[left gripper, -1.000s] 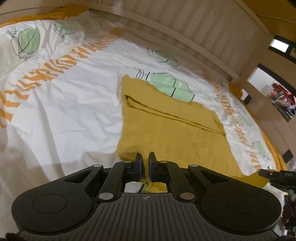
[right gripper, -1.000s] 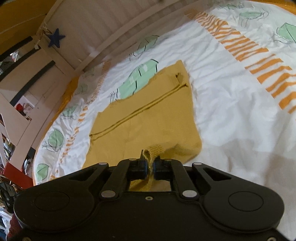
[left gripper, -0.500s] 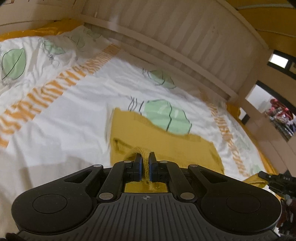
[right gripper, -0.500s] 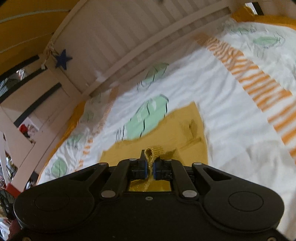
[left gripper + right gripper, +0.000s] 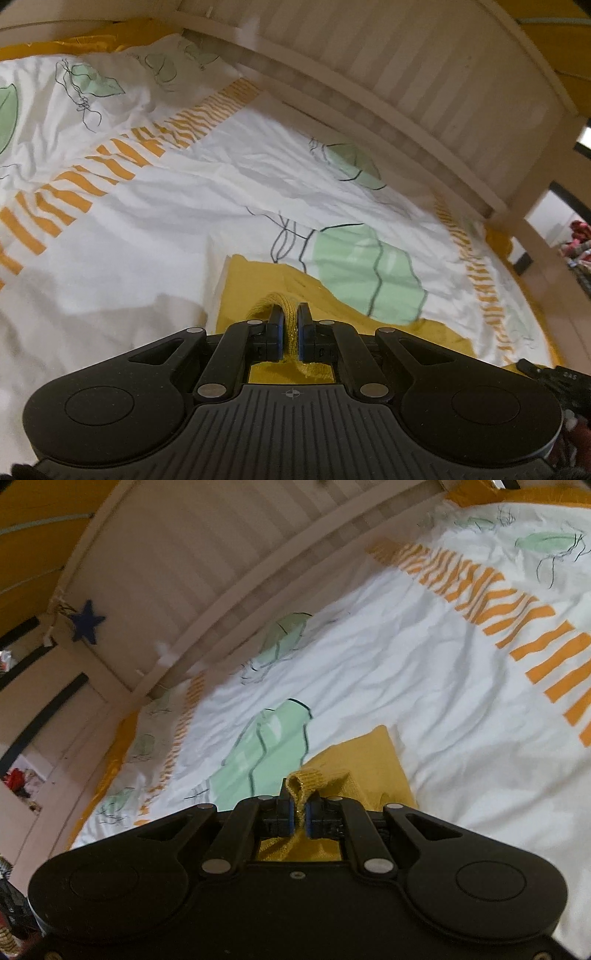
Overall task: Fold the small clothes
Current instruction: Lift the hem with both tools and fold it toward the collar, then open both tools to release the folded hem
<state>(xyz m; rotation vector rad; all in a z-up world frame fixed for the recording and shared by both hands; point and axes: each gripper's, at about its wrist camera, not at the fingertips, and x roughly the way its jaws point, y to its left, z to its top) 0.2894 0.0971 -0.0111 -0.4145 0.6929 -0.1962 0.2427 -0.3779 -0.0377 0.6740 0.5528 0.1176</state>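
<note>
A mustard-yellow knit garment [image 5: 255,284] lies on a white bed cover. In the left wrist view my left gripper [image 5: 290,314] is shut on a bunched edge of the garment, close to its far edge. In the right wrist view the same garment [image 5: 365,760] shows with my right gripper [image 5: 300,801] shut on another bunched edge of it. Most of the garment is hidden under the gripper bodies. A bit of the right gripper [image 5: 554,376] shows at the lower right of the left wrist view.
The bed cover [image 5: 155,221] is white with green leaf prints and orange striped bands. A pale slatted bed rail [image 5: 406,85] runs along the far side. A blue star [image 5: 86,622] hangs on the bed post. Room clutter shows beyond the bed end.
Both grippers have carried their held edges forward over the garment toward its far edge. Much less of the yellow cloth shows ahead of the fingers now.
</note>
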